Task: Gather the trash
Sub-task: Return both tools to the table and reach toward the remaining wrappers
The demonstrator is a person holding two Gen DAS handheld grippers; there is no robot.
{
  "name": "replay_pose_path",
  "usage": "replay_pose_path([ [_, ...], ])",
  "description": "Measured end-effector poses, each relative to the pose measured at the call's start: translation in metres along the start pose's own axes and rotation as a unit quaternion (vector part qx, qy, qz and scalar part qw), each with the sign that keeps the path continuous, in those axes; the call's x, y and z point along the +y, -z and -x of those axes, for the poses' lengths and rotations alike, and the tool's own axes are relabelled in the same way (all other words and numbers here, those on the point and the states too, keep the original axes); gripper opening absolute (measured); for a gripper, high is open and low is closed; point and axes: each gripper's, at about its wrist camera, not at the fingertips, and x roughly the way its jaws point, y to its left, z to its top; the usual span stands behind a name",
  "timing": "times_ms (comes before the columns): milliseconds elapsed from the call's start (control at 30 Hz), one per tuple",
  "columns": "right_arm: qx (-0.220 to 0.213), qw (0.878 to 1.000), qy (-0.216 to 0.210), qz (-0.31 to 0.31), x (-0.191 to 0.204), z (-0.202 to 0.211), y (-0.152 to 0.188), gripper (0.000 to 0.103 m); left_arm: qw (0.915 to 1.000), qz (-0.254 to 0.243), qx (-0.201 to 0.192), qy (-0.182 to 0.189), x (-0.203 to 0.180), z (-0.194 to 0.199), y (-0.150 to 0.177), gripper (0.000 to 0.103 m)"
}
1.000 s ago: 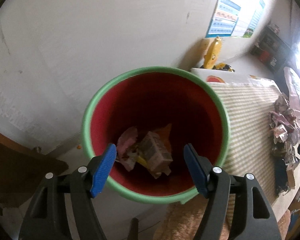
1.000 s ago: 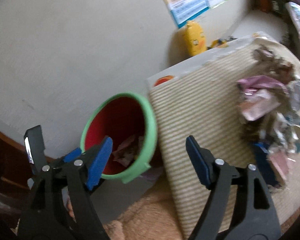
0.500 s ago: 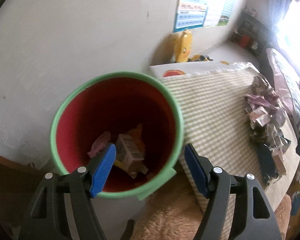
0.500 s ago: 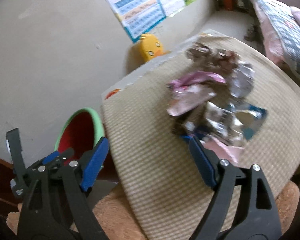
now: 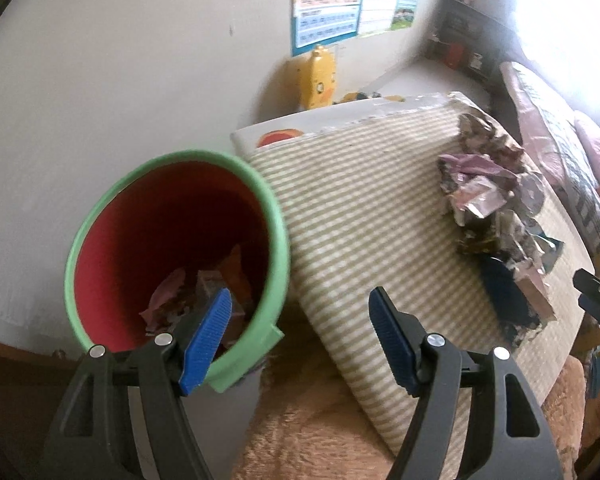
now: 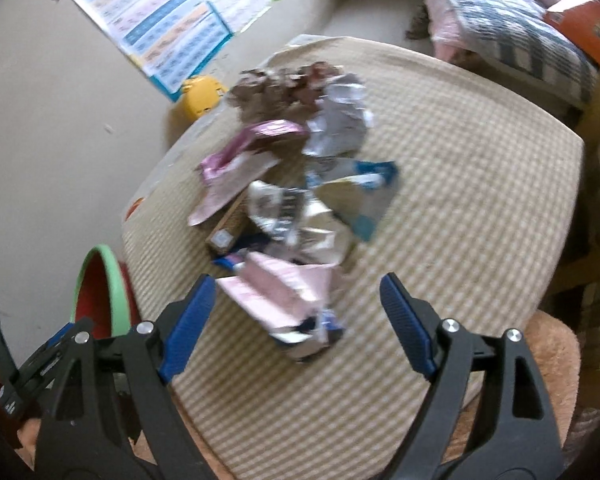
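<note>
A green-rimmed red bin [image 5: 276,216] stands against the striped table [image 5: 360,220] and holds several wrappers [image 5: 168,300]. My left gripper [image 5: 300,332] hangs open and empty over the bin's right rim. A heap of crumpled trash [image 6: 296,184] lies on the checked table top [image 6: 460,184], also seen as a trash pile [image 5: 496,216] in the left wrist view. My right gripper [image 6: 296,320] hovers above the heap's near end, over a pink wrapper [image 6: 284,292]; its jaws are opening and the pads touch nothing. The bin [image 6: 112,276] shows at its left.
A yellow toy [image 5: 320,76] and a wall poster [image 5: 328,4] are behind the table. A bed with a checked blanket [image 6: 512,28] lies at the far right. A fuzzy orange cushion [image 5: 320,436] sits below the table edge. The other gripper [image 5: 598,300] shows at the right edge.
Both grippers swung right, away from the bin and toward the table. The right gripper now looks down at the trash heap and its jaws stand wider. The left stayed open.
</note>
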Motion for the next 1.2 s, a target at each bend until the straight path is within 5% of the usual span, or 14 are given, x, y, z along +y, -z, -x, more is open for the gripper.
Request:
replay_pose_path([
  [533,0.053,0.998,-0.007,0.026,0.001,-0.042,0.015,0.081,0.9987,-0.034,0.026,0.028,-0.029,-0.008,0.009,0.068],
  [633,0.080,0.995,-0.060,0.014,-0.001,-0.051,0.020,0.040,0.9982,-0.040,0.028,0.033,-0.036,-0.008,0.009,0.068],
  [667,0.084,0.994,-0.066,0.011,-0.002,-0.050,0.021,0.037,0.9981,-0.041,0.029,0.035,-0.038,-0.009,0.009,0.068],
  [933,0.055,0.996,-0.066,0.002,-0.020,-0.013,0.025,0.035,0.9941,-0.034,0.050,0.091,-0.074,-0.021,-0.003,0.068],
  [1067,0.059,0.994,-0.080,-0.054,-0.054,-0.005,0.032,0.035,0.9867,-0.031,0.083,0.136,-0.107,-0.038,-0.005,0.068],
  [1200,0.061,0.990,-0.081,-0.103,-0.075,-0.003,0.038,0.037,0.9825,-0.054,0.114,0.137,-0.145,-0.058,0.002,0.068],
])
